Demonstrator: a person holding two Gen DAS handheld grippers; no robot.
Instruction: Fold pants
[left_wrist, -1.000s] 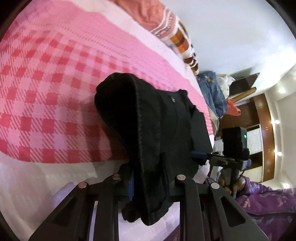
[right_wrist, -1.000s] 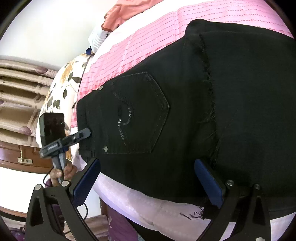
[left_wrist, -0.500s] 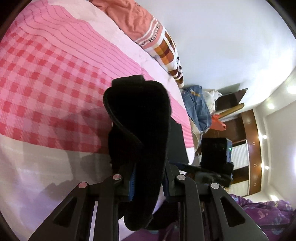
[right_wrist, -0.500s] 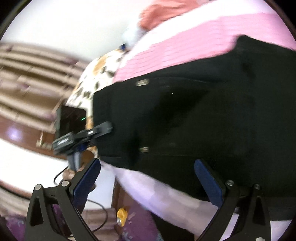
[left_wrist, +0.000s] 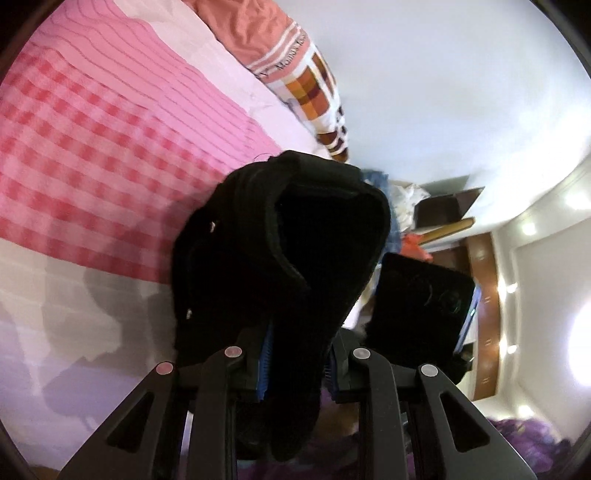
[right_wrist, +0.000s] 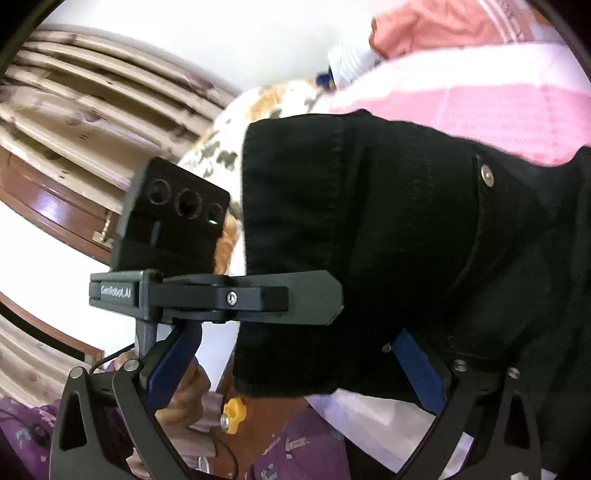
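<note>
The black pants (left_wrist: 280, 254) hang in a thick bunch lifted off the pink checked bed cover (left_wrist: 92, 147). My left gripper (left_wrist: 297, 365) is shut on the pants' edge, cloth pinched between its blue pads. In the right wrist view the pants (right_wrist: 424, 236) fill the middle, with a rivet and pocket seam showing. My right gripper (right_wrist: 299, 365) is open, its blue pads wide apart at the pants' lower edge, holding nothing. The left gripper's body with its camera (right_wrist: 177, 221) sits close at the left, clamped on the cloth.
Orange and checked pillows (left_wrist: 295, 62) lie at the bed's head. A floral pillow (right_wrist: 258, 107) and wooden wardrobe (right_wrist: 74, 122) stand left of the bed. A pile of clothes (left_wrist: 384, 199) and a dark shelf (left_wrist: 480, 295) are beyond the bed. Purple cloth (right_wrist: 295, 443) lies below.
My left gripper has lifted the pants higher, bunching them off the bed. My right gripper has swung up and toward the left gripper, which now looks much closer.
</note>
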